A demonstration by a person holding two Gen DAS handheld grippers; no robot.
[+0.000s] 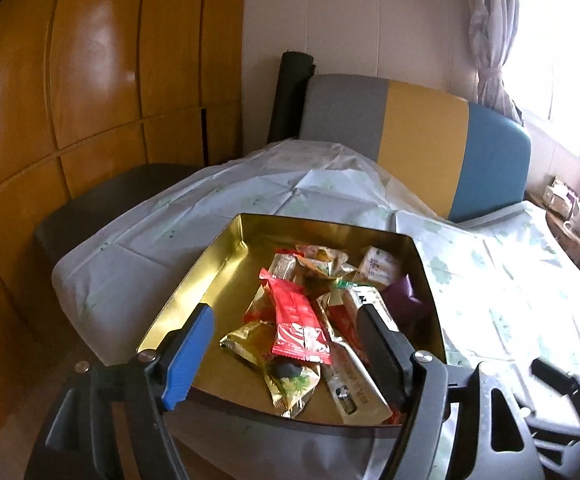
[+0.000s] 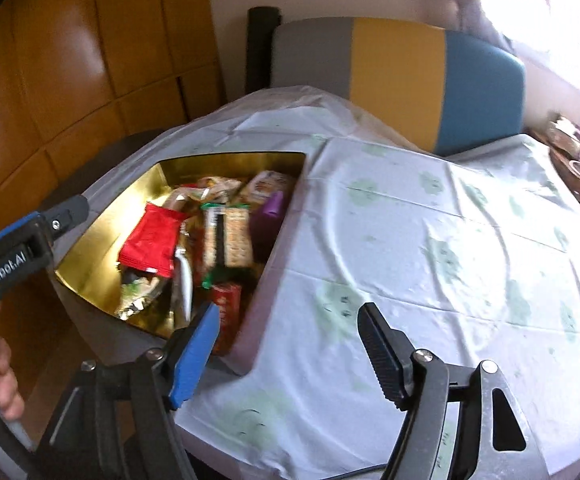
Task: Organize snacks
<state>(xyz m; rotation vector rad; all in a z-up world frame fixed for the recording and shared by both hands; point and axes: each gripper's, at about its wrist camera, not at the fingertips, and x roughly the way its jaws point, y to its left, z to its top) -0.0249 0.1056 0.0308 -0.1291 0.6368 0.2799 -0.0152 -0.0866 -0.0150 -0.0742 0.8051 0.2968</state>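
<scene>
Left wrist view: the left hand-held gripper (image 1: 290, 344) gapes wide and empty over the snack-filled gold tin (image 1: 226, 256), the right hand-held gripper (image 2: 290, 352) likewise empty at its 3 o'clock side, so closing the tin seems next.

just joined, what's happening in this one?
A person with a handheld gripper in each hand is sorting snacks into a gold-lined tin on a cloth-covered table. Wrapped snacks, including a red packet and a cracker pack, already lie piled in it. The left gripper hangs open over the pile, holding nothing. The right gripper is open and empty over the tablecloth beside the tin.
</scene>
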